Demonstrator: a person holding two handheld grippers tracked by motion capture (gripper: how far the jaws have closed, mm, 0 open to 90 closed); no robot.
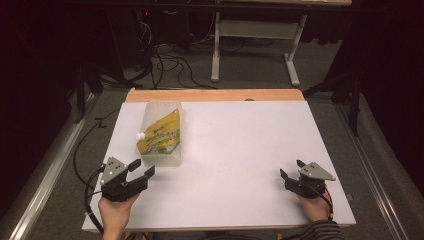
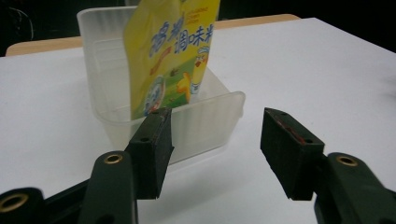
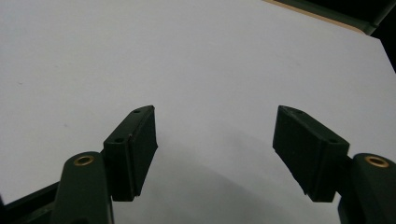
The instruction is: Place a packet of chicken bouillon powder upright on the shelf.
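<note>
Where white tabletop point(image 1: 235, 150) meets wood edge, tub point(image 1: 162, 134) with yellow pouch point(image 1: 160, 135), left gripper point(image 1: 142, 169) beside tub, gaping, empty, right gripper point(image 1: 290, 169) well apart from tub, gaping, empty, dark room, grey floor beyond.

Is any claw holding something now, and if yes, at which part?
Nothing is held. The left claw stands open just before the plastic container with the yellow pouch; the right claw is open above the table.

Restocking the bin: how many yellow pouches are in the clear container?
1: a yellow spouted pouch lies in the clear plastic container at the table's left; another beneath it can't be ruled out.
</note>
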